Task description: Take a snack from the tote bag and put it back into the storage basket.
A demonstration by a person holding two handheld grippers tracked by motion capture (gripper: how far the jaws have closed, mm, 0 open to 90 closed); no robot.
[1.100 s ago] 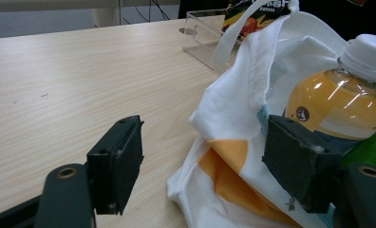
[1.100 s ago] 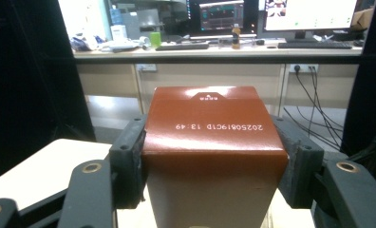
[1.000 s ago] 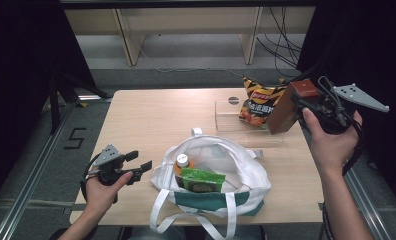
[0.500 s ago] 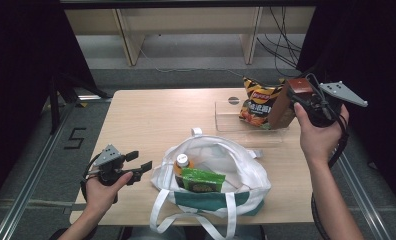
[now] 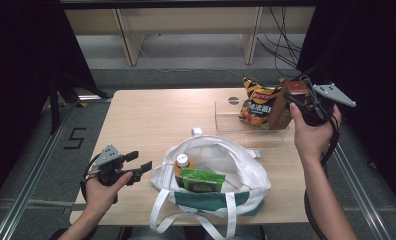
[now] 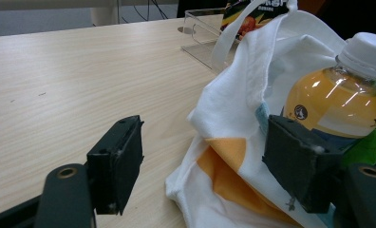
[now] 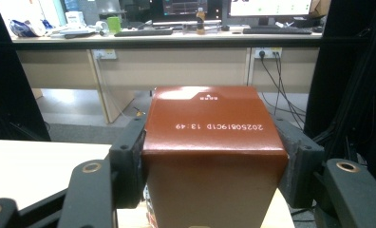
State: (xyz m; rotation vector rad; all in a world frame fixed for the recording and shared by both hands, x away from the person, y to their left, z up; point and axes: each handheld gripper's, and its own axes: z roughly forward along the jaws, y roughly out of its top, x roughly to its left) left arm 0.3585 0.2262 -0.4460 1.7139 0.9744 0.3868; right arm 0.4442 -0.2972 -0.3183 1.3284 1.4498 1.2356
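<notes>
High view has the right gripper (image 5: 297,100) holding a brown carton (image 5: 285,105) in wide-set jaws above the clear tray (image 5: 226,117), beside the chip bag (image 5: 258,101). Set down askew, the tall carton could topple or knock the bag over. Left gripper (image 5: 136,167), jaws open and empty, waits by the tote bag (image 5: 246,175). Right gripper view shows the carton's printed date code, probably unreadable from above; left gripper view shows the juice bottle (image 6: 335,99).

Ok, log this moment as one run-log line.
right gripper: shut on brown carton, over clear tray | left gripper: open, beside white tote bag | chips bag: in tray
</notes>
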